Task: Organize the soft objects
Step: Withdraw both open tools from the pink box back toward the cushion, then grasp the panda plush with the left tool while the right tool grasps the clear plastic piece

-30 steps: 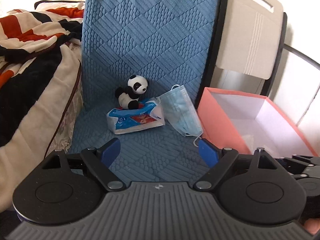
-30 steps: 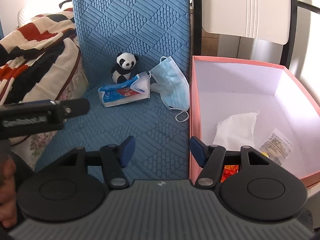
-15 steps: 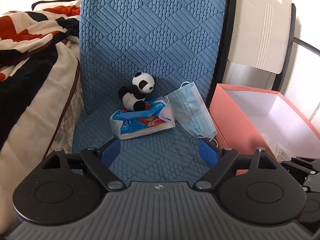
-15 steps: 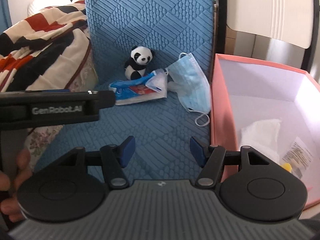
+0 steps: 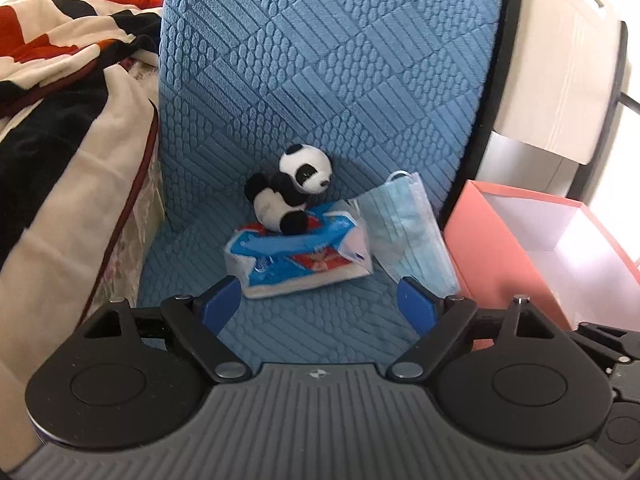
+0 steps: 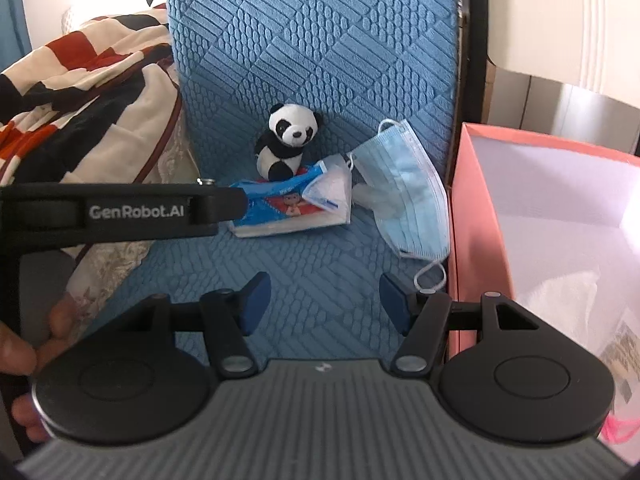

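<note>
A small black-and-white plush panda [image 5: 294, 196] sits ahead of the left hand-held gripper [image 5: 318, 306], leaning on a blue-and-white soft tissue pack [image 5: 298, 258] that lies just beyond the spread blue fingertips. To the right of the pack, touching it, a pale blue pleated face mask [image 5: 408, 232] is propped against the textured blue chair cushion [image 5: 320, 60]. Further right stands an open salmon-pink cardboard box [image 6: 458, 216] with white crumpled paper [image 6: 560, 300] inside. A red, black and cream blanket [image 5: 60, 92] is heaped to the left. The right hand-held gripper [image 6: 324, 304] hangs open over bare cushion, its right fingertip near the mask's ear loop.
</note>
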`<action>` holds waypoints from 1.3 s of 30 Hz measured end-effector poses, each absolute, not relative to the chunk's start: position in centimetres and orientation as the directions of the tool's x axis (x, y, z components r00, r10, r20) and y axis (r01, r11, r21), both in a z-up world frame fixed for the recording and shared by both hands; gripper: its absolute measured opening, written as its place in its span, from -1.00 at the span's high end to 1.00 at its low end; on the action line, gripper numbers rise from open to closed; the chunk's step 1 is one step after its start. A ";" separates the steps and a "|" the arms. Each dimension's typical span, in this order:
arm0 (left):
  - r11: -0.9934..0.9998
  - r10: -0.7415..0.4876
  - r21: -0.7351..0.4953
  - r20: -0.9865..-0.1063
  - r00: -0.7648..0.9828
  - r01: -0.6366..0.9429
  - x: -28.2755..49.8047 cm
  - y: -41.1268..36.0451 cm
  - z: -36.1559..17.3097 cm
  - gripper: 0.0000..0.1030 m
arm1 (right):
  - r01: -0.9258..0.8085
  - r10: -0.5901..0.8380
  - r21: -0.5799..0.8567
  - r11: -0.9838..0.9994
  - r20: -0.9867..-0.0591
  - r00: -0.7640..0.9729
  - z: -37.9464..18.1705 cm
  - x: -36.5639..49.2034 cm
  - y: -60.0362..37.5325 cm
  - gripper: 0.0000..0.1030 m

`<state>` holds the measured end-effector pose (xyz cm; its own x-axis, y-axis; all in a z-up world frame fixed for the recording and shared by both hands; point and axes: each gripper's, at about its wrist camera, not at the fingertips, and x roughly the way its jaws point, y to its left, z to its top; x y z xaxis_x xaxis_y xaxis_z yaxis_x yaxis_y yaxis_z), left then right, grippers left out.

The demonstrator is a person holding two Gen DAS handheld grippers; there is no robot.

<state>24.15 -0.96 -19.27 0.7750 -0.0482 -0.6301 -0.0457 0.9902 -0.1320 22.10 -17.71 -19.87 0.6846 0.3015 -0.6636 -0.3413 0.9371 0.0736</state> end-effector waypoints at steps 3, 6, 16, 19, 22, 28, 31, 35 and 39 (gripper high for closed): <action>0.987 -0.056 -0.150 -0.637 0.769 -0.052 25.5 0.0 -19.6 -0.72 | -0.344 0.295 0.061 0.937 -0.664 0.687 -20.0 23.3 -17.2 -0.21; 0.981 -0.062 -0.179 -0.645 0.762 -0.071 27.0 1.0 -19.9 -0.72 | -0.341 0.306 0.083 0.937 -0.668 0.679 -20.3 24.6 -17.0 -0.21; 0.976 -0.073 -0.201 -0.669 0.740 -0.086 32.1 2.3 -21.0 -0.69 | -0.316 0.281 0.080 0.945 -0.688 0.669 -22.1 28.7 -16.0 0.06; 0.971 -0.095 -0.223 -0.678 0.729 -0.081 33.5 2.7 -21.4 -0.68 | -0.307 0.282 0.093 0.947 -0.699 0.657 -22.8 30.4 -16.0 0.09; 0.967 -0.110 -0.241 -0.682 0.723 -0.080 34.9 3.1 -21.7 -0.68 | -0.292 0.271 0.095 0.952 -0.705 0.655 -23.4 32.1 -16.0 0.17; 0.956 -0.132 -0.277 -0.700 0.701 -0.096 37.8 4.0 -22.5 -0.68 | -0.252 0.200 0.033 0.967 -0.709 0.676 -24.4 35.9 -15.1 0.18; 0.954 -0.135 -0.281 -0.715 0.686 -0.105 38.8 4.1 -23.2 -0.62 | -0.233 0.166 0.002 0.972 -0.708 0.686 -24.3 37.4 -15.1 0.18; 0.945 -0.152 -0.304 -0.731 0.665 -0.118 40.0 4.3 -24.0 -0.61 | -0.301 0.195 -0.009 0.954 -0.741 0.643 -25.0 39.2 -14.7 0.17; 0.942 -0.142 -0.304 -0.745 0.652 -0.142 41.3 4.6 -24.6 -0.61 | -0.375 0.165 -0.121 0.919 -0.746 0.646 -25.9 39.6 -13.3 0.16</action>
<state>41.26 4.61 -24.64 0.6516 -0.1417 -0.7452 -0.1423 0.9421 -0.3036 39.56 -13.33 -25.92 0.6456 0.1647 -0.7457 -0.3747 0.9191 -0.1215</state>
